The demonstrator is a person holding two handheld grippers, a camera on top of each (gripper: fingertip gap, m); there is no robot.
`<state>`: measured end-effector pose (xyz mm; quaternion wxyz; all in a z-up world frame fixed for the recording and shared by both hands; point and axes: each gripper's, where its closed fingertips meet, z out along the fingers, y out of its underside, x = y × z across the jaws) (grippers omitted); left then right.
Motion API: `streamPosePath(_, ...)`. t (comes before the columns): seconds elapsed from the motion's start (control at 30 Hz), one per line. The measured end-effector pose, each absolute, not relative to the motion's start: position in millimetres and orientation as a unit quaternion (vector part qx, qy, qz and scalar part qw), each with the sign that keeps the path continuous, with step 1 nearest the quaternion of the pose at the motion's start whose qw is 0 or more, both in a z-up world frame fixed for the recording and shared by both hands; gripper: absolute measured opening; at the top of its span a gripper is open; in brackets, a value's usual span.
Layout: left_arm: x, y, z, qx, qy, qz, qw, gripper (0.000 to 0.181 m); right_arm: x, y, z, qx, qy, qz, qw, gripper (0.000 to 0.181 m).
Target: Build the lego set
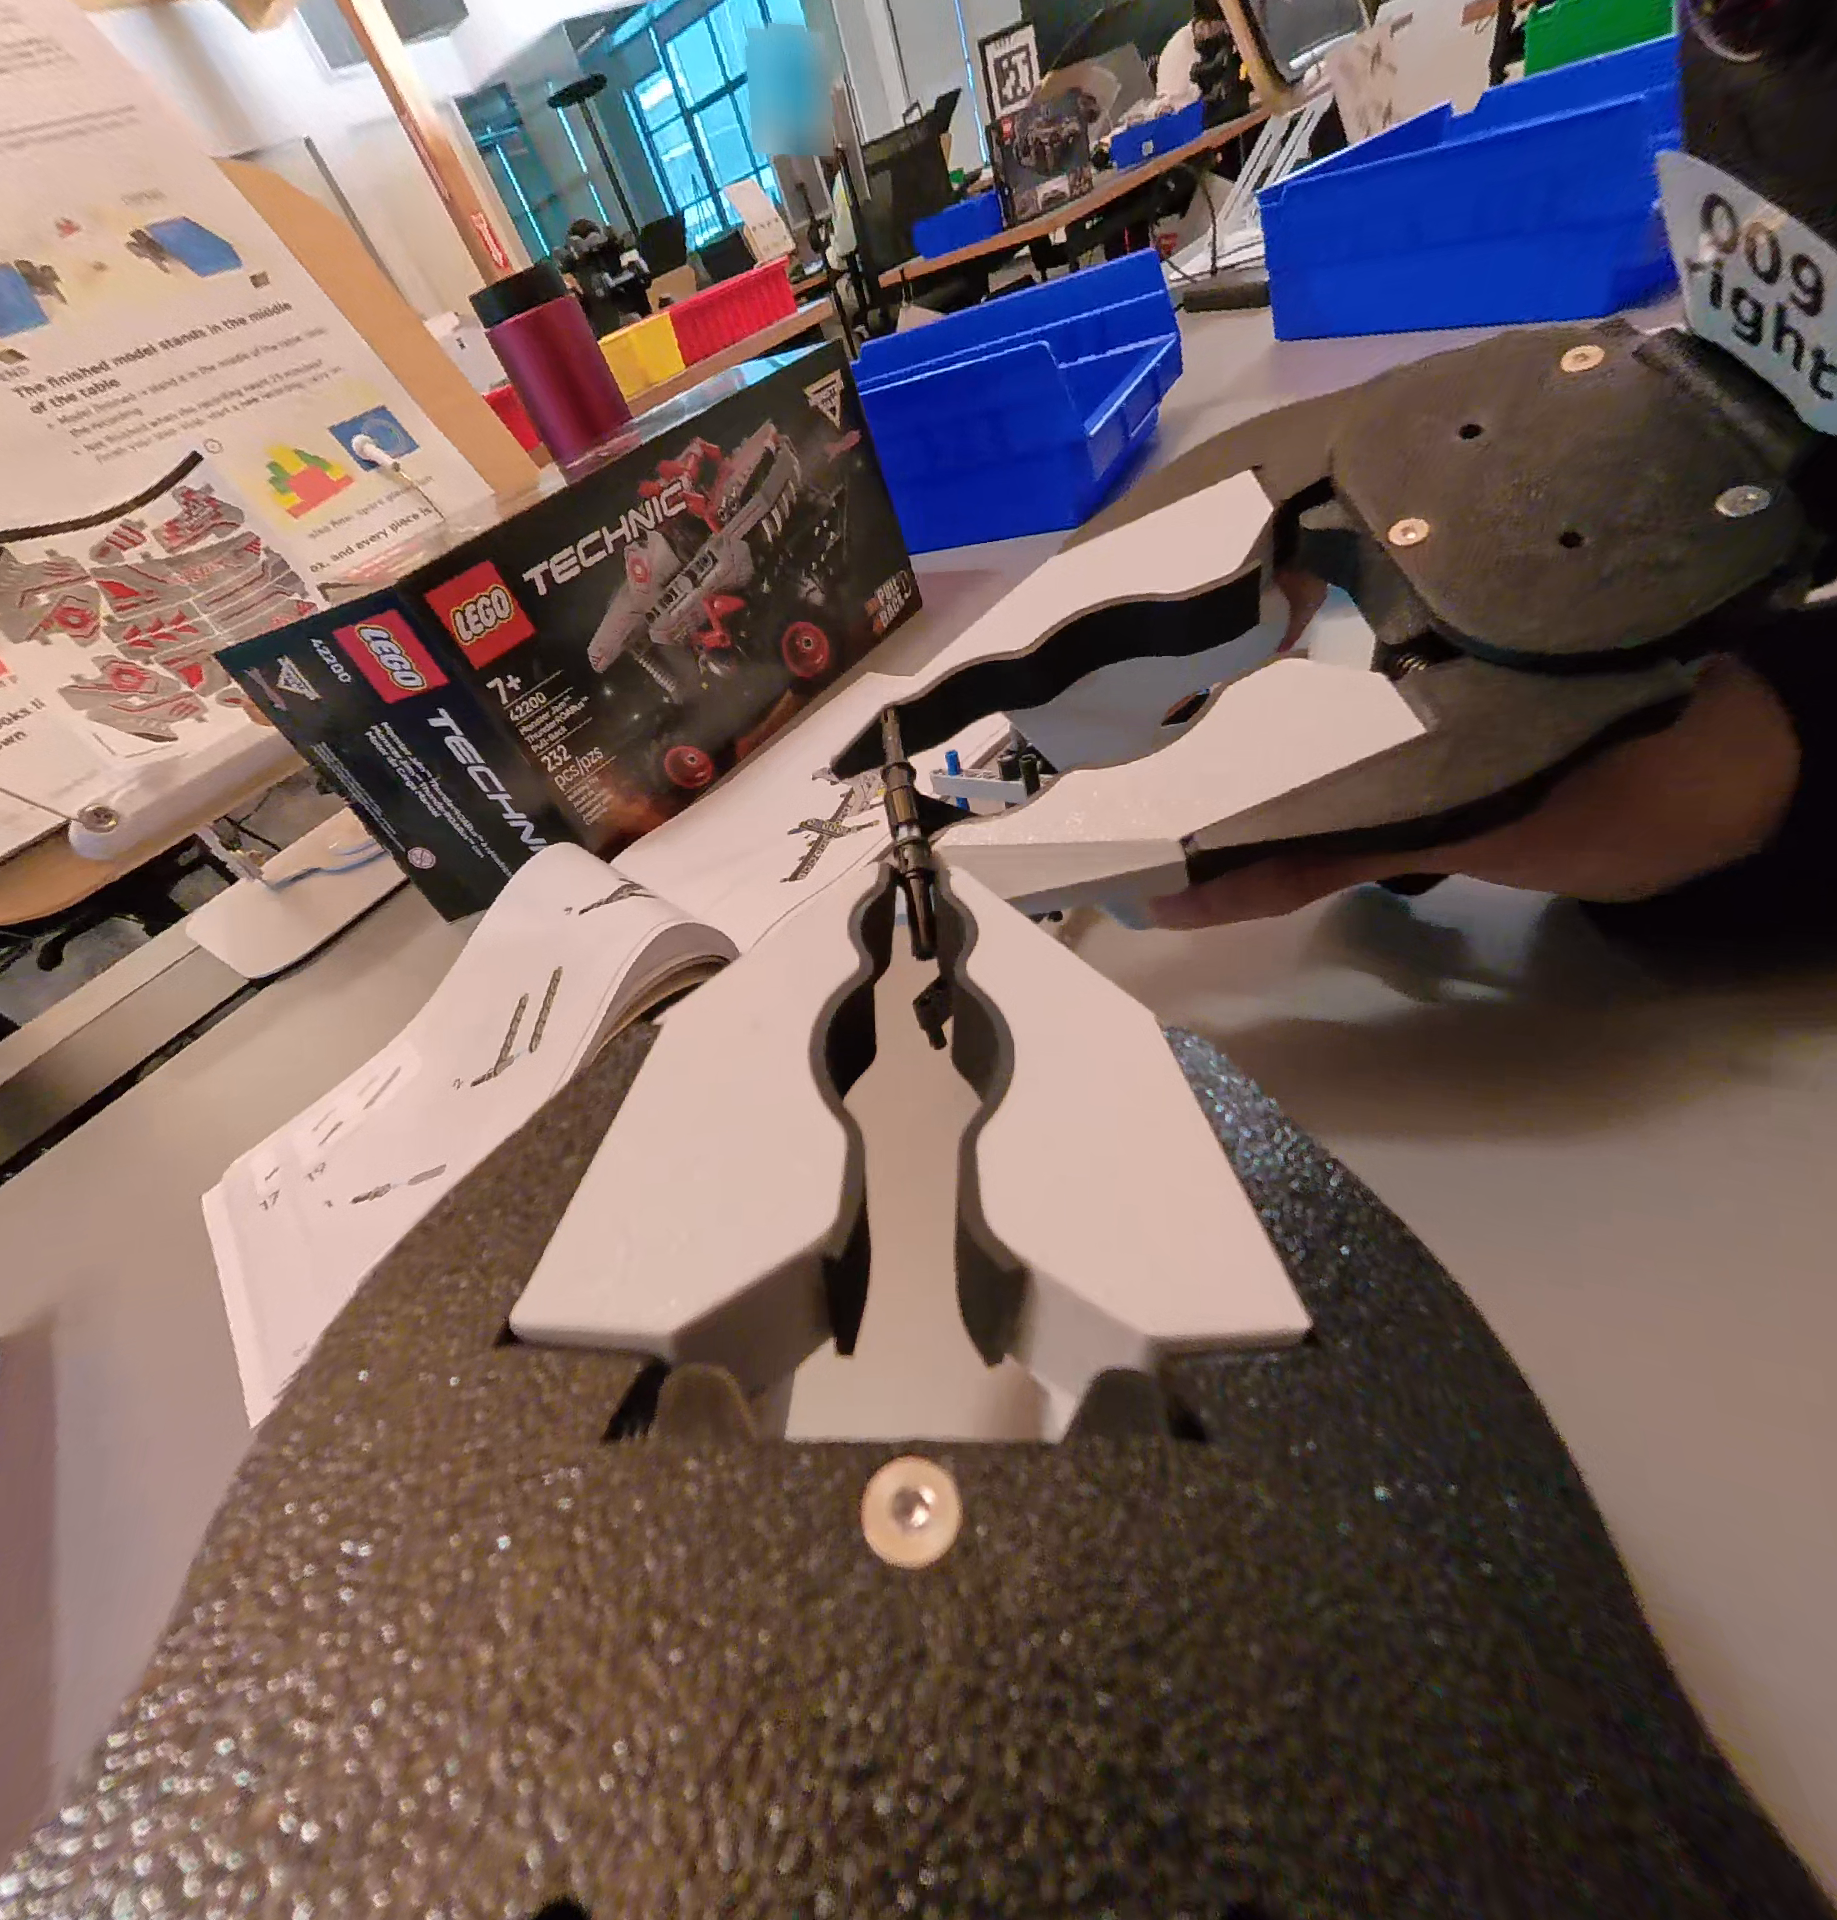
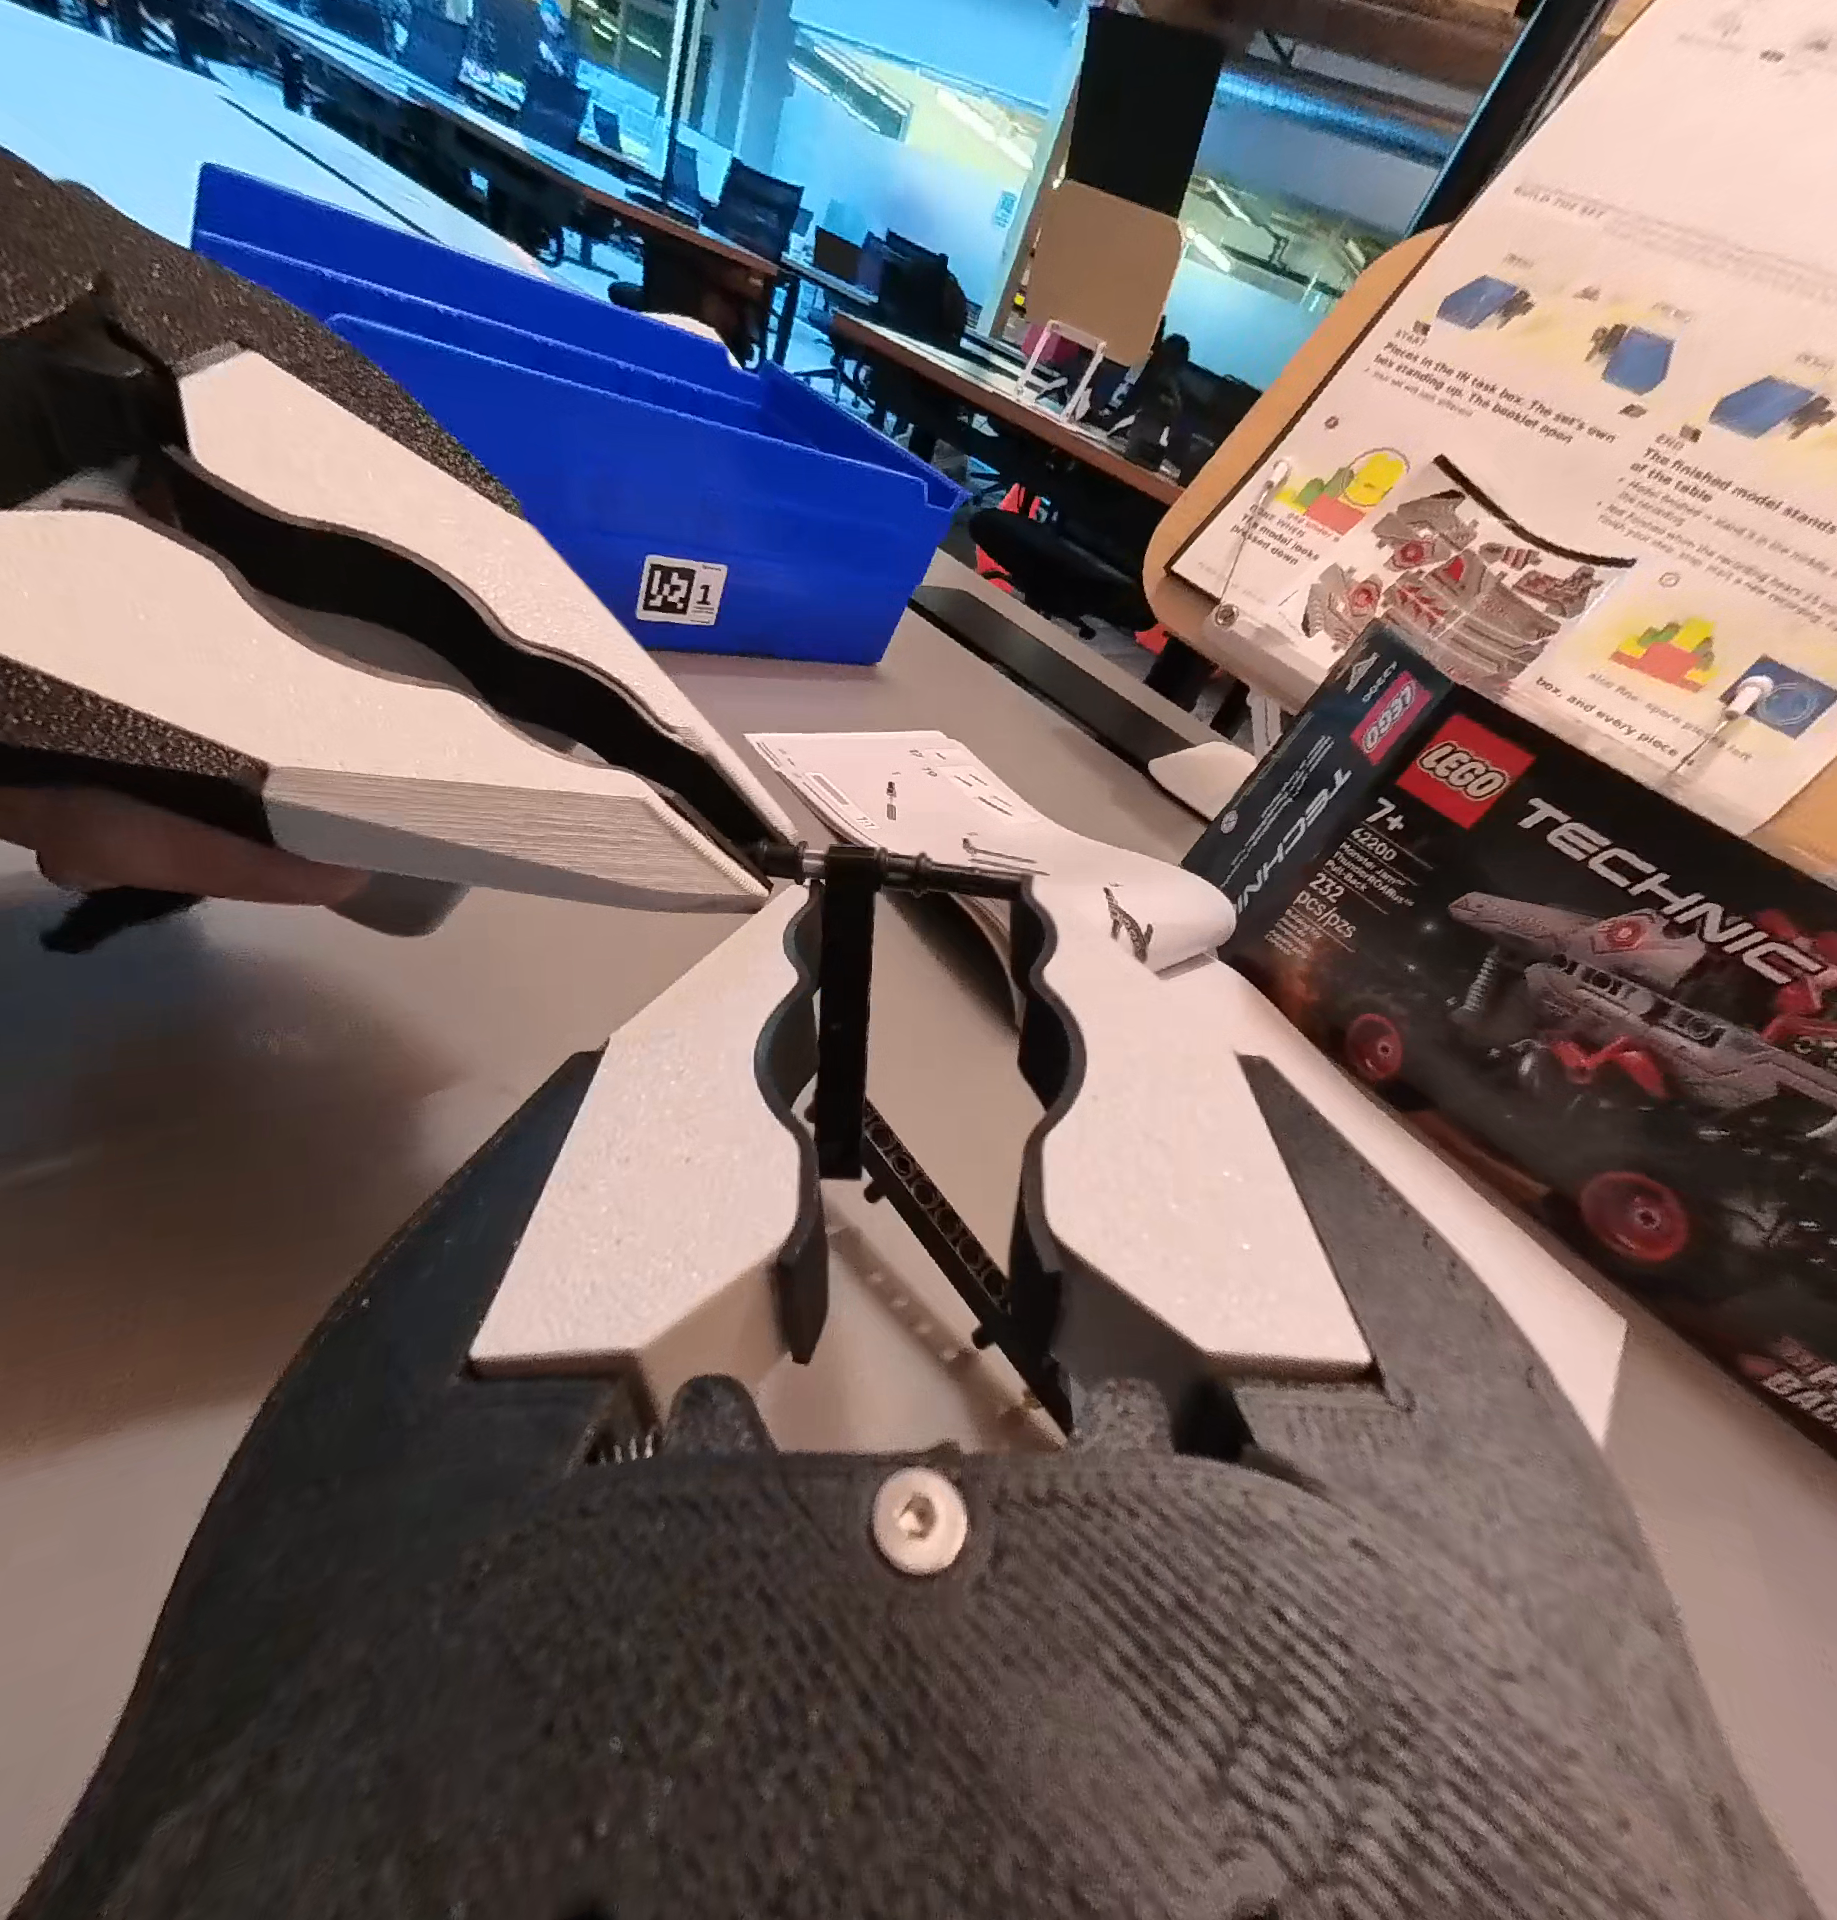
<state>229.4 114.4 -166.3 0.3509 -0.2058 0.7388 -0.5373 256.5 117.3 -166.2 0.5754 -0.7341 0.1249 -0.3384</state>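
My left gripper (image 1: 914,878) is shut on a thin black axle (image 1: 906,810) that sticks out past its fingertips. My right gripper (image 2: 914,904) is shut on a small Lego assembly of black beams (image 2: 935,1216), held between its part-spread fingers. A short black beam (image 2: 843,1039) hangs on the axle (image 2: 893,864), which lies across the right fingertips. In the left wrist view the right gripper (image 1: 909,790) comes in from the right with the assembly (image 1: 981,774). In the right wrist view the left gripper (image 2: 768,862) comes in from the left. Both are held above the grey table (image 1: 1516,1195).
The open instruction booklet (image 1: 457,1091) lies under the grippers. The Lego box (image 1: 623,665) stands behind it, with an instruction board (image 1: 114,312) and a maroon tumbler (image 1: 550,364) further back. Blue bins (image 1: 1018,395) sit at the back right.
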Motion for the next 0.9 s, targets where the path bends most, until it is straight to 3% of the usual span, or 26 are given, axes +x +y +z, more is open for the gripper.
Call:
streamPosePath(0.43, 230.2, 117.2, -167.7, -0.217, 0.739, -0.534, 0.35, 0.002, 258.2, 114.8, -162.0, -0.727, 0.114, -0.361, 0.573, 0.033)
streamPosePath(0.77, 230.1, 113.1, -171.4, -0.327, 0.696, -0.611, 0.185, 0.001, 259.6, 113.6, -159.5, -0.722, 0.09, -0.41, 0.55, 0.032)
streamPosePath(0.9, 230.7, 111.8, -172.0, -0.334, 0.684, -0.627, 0.163, 0.002, 260.3, 113.1, -160.7, -0.728, 0.081, -0.397, 0.552, 0.034)
